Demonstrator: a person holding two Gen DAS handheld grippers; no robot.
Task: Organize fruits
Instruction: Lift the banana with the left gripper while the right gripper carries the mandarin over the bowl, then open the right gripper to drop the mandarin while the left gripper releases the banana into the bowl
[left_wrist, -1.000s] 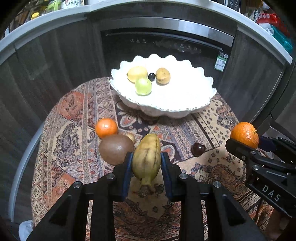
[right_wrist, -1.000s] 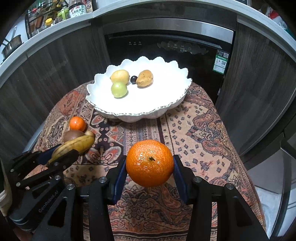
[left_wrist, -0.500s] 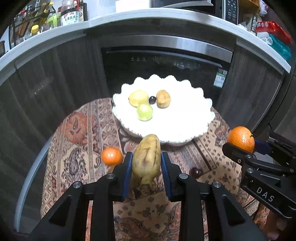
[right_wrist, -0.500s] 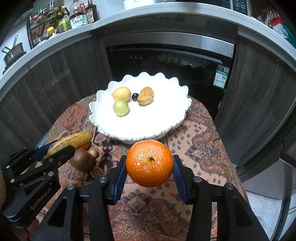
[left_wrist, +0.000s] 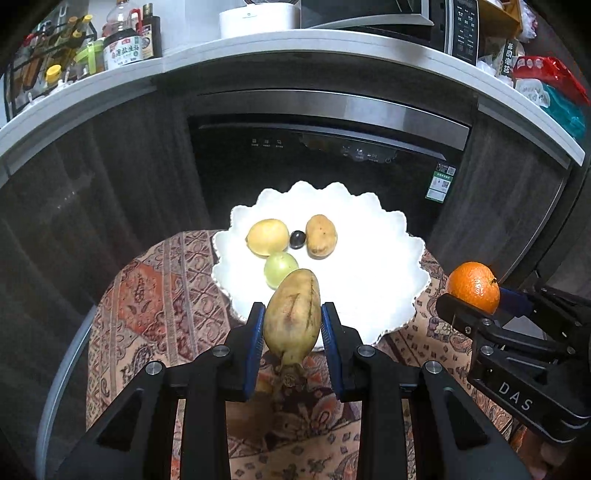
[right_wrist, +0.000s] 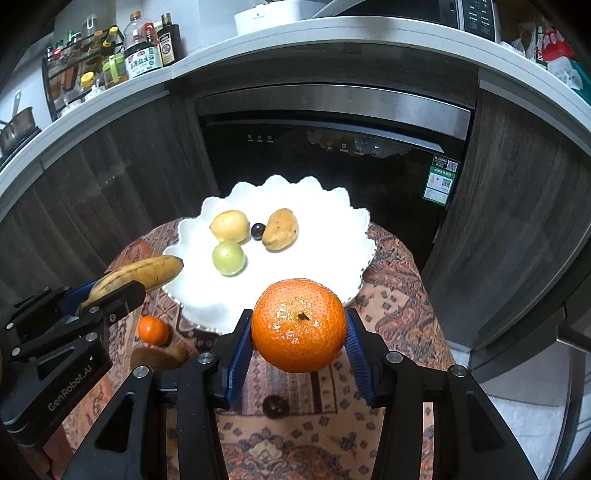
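Fruit is split between a white scalloped ceramic bowl (left_wrist: 388, 258) and the patterned red-and-tan cloth (left_wrist: 147, 295) that the bowl stands on. From the left wrist camera, the left gripper (left_wrist: 291, 325) is clamped on a short yellow-brown banana (left_wrist: 292, 314), blue pads pressed to both its sides, stem end pointing back toward the camera. The banana hangs in the air above the near rim of the bowl. Inside the bowl lie a round yellow fruit (left_wrist: 267, 236), a small dark grape (left_wrist: 297, 238), an oval tan fruit (left_wrist: 321, 236) and a pale green round fruit (left_wrist: 280, 268), grouped close together on the far left part. Off to the right, the right gripper (left_wrist: 476, 295) holds a bright orange mandarin (left_wrist: 474, 286) beside the bowl's right edge.

From the right wrist camera, the right gripper (right_wrist: 299, 336) pinches that mandarin (right_wrist: 299, 325) between its blue pads, stem scar facing the lens, in front of the bowl's (right_wrist: 325, 229) near rim. The left gripper (right_wrist: 110, 291) comes in from the left with the banana (right_wrist: 140, 275), whose tip reaches over the bowl's left edge. On the cloth (right_wrist: 399, 302) below sit a smaller orange mandarin (right_wrist: 153, 329), a brown kiwi (right_wrist: 159, 356) just beside it, and a dark cherry-like fruit (right_wrist: 275, 405) partly hidden behind the gripper.
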